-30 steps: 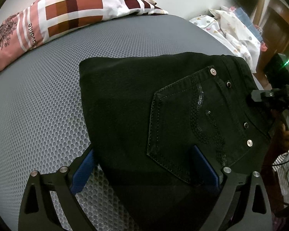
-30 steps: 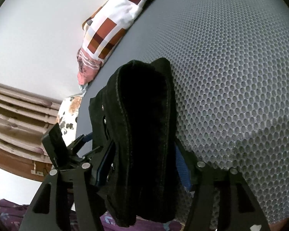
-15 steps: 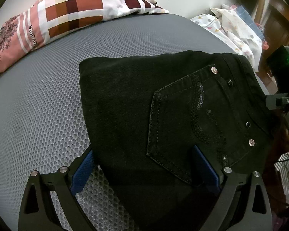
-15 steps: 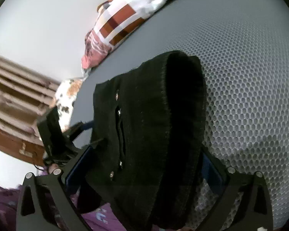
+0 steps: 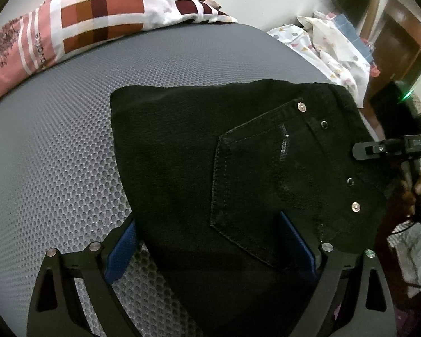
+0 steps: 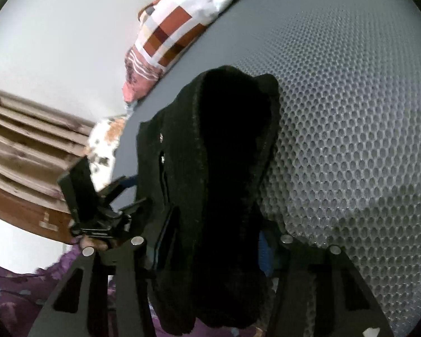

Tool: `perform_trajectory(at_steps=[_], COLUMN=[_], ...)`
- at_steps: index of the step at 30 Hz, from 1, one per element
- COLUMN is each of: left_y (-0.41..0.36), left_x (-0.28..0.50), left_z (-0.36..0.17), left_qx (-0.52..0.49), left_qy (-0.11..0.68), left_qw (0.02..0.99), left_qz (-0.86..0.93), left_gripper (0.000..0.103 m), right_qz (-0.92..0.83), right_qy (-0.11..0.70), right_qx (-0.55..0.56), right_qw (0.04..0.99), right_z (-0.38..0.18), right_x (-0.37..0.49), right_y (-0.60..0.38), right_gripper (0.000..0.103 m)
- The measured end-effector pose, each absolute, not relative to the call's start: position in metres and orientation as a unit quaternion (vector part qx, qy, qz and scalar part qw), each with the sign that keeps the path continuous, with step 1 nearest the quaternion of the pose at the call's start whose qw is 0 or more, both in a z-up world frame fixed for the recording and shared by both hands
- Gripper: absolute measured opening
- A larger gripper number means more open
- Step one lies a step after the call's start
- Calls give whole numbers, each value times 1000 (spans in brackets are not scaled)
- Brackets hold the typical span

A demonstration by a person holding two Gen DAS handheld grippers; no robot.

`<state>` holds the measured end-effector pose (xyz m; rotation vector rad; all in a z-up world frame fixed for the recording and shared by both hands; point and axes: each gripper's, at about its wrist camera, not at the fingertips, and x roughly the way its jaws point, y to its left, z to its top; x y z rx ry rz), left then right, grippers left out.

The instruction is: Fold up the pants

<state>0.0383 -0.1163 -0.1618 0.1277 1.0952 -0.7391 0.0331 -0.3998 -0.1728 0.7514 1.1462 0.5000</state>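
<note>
Left wrist view, left to right: patchwork pillow (image 5: 78, 25) lay at the far left edge of the bed (image 5: 56, 146), on its grey mesh cover. Black pants (image 5: 210, 154) lay folded in the middle of the bed, back pocket (image 5: 269, 182) facing up, waistband toward the right edge. Left gripper (image 5: 210, 247) had its jaws wide apart, straddling the near edge of the pants; one blue pad rested on the mesh just beside the fabric, the other on top of it, not pinching. A heap of spotted white cloth (image 5: 328, 47) sat beyond the bed, far right.

Right wrist view: right gripper (image 6: 210, 247) was at the waistband end; its jaws had just been closing and were clamped on the thick folded bundle of pants.
</note>
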Motion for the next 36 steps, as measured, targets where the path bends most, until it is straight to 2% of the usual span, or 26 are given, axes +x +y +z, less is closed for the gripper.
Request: perform_trajectory(at_steps=[5, 12, 14, 15, 17, 21, 24, 28, 30, 32, 34, 36], left_y=[-105, -86, -82, -79, -74, -70, -76, -72, -65, -62, -59, -57], left_x=[46, 62, 65, 67, 72, 78, 78, 78, 80, 78, 78, 82], left_z=[-160, -163, -163, -163, -164, -168, -166, -168, -172, -179, -184, -187], left_qx=[24, -82, -99, -105, -112, -124, -98, -100, -135, -167, -192, -212], left_qy=[514, 516, 521, 523, 529, 541, 544, 554, 569, 583, 584, 583], left_qw=[770, 744, 741, 740, 738, 724, 721, 709, 686, 655, 644, 635], left_qz=[-377, -416, -412, -410, -404, -410, -418, -426, -434, -451, -456, -460], left_gripper=[93, 92, 79, 74, 59, 56, 61, 61, 62, 62, 62, 62], right_qz=[248, 275, 273, 272, 272, 266, 266, 263, 264, 269, 276, 279], right_qy=[533, 545, 544, 543, 540, 548, 558, 568, 567, 564, 559, 554], right_qx=[355, 318, 312, 315, 316, 302, 304, 297, 293, 290, 292, 298], right_qw=[727, 726, 730, 729, 731, 734, 725, 721, 723, 725, 726, 726], right_z=[-177, -174, -175, -176, -175, -173, -173, -172, -170, -169, -168, -169], right_x=[36, 47, 46, 46, 44, 45, 49, 53, 53, 53, 54, 55], right_y=[-409, -398, -394, -393, -395, -391, -389, -386, -383, -378, -374, -374], right_gripper=[45, 47, 40, 39, 38, 38, 41, 44, 50, 62, 68, 71])
